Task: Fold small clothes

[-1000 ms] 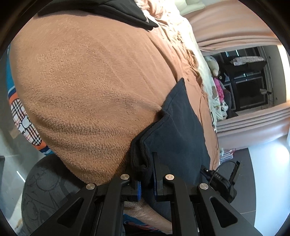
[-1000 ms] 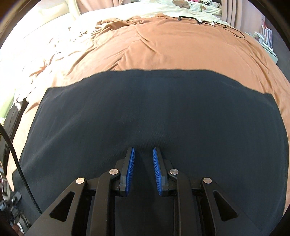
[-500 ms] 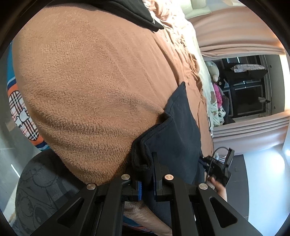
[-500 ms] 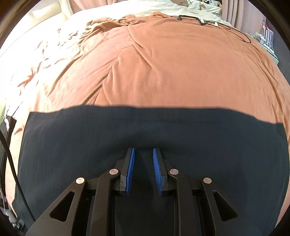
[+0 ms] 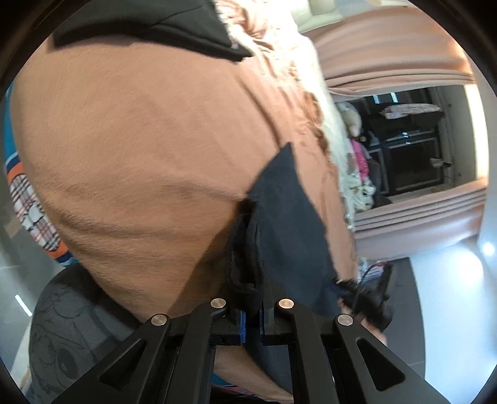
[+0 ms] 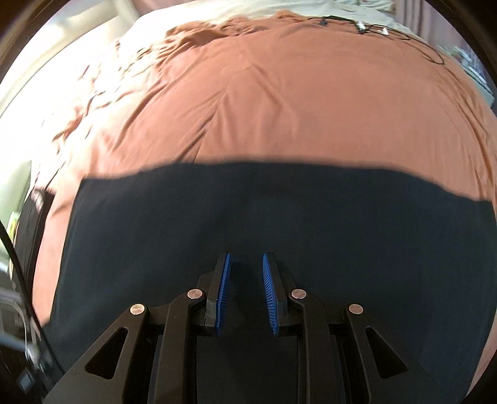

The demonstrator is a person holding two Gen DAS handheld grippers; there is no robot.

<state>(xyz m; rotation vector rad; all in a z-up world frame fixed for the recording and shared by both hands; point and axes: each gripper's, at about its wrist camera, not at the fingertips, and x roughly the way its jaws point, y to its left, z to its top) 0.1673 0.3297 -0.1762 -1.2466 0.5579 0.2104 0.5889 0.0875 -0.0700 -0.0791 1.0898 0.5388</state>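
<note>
Right, the left gripper [image 5: 252, 310] is sitting nearest the lens, its blue pads drawn in tight and pinching a bunched, hemmed edge of the dark navy garment [image 5: 285, 217]. From that pinch the cloth is running away in a narrow strip across the brown blanket [image 5: 139, 155] that is covering the bed. Over on the other camera, the right gripper [image 6: 246, 292] is hovering with its jaws spread, nothing between the blue pads [image 6: 224, 292], and the same navy garment [image 6: 248, 217] is lying flat and wide beneath it. Beyond its straight far edge the brown blanket [image 6: 295, 93] is stretching away, wrinkled. Further back a black cable [image 6: 372, 28] is trailing near the blanket's far edge, and pink curtains [image 5: 388, 59] are hanging past the bed.
</note>
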